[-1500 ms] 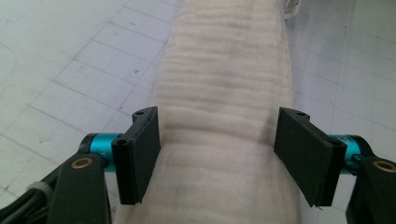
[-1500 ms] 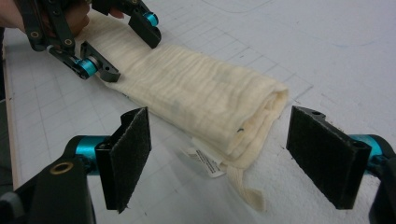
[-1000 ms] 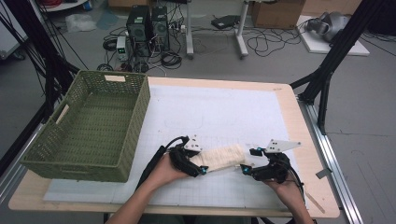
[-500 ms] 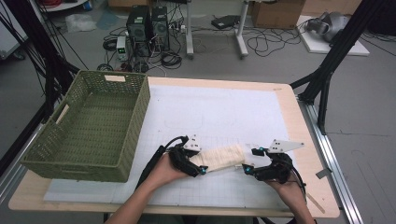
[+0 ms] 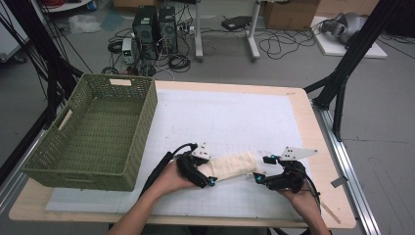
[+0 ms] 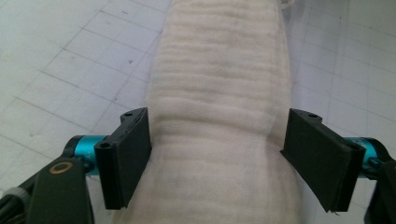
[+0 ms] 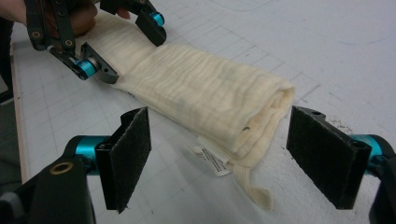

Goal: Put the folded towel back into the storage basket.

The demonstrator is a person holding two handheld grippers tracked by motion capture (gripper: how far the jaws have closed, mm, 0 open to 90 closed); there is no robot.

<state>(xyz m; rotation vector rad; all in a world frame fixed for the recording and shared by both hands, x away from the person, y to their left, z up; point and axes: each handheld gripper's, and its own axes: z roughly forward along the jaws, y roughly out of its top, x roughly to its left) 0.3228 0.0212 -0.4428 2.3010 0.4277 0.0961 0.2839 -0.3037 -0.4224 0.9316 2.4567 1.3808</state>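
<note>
A cream cloth (image 5: pixel 230 166) lies rolled into a long bundle on the white gridded mat, with a label and a strap end sticking out at its right end (image 7: pixel 219 163). My left gripper (image 5: pixel 205 171) straddles the roll's left part. Its jaws have just been opening, and the pads (image 6: pixel 128 154) stand open at the sides of the cloth (image 6: pixel 219 93) without squeezing it. My right gripper (image 5: pixel 262 169) is open just off the roll's right end. In the right gripper view the cloth (image 7: pixel 201 98) lies ahead of its pads (image 7: pixel 130 149), apart from them, and the left gripper (image 7: pixel 128 44) is at the far end.
A deep green woven basket (image 5: pixel 147 112) stands on the table's left side, a short way from my left hand. The white mat (image 5: pixel 235 117) stretches bare behind the cloth. The wooden table edge (image 5: pixel 318 147) runs along the right, and cables and computer cases sit on the floor beyond.
</note>
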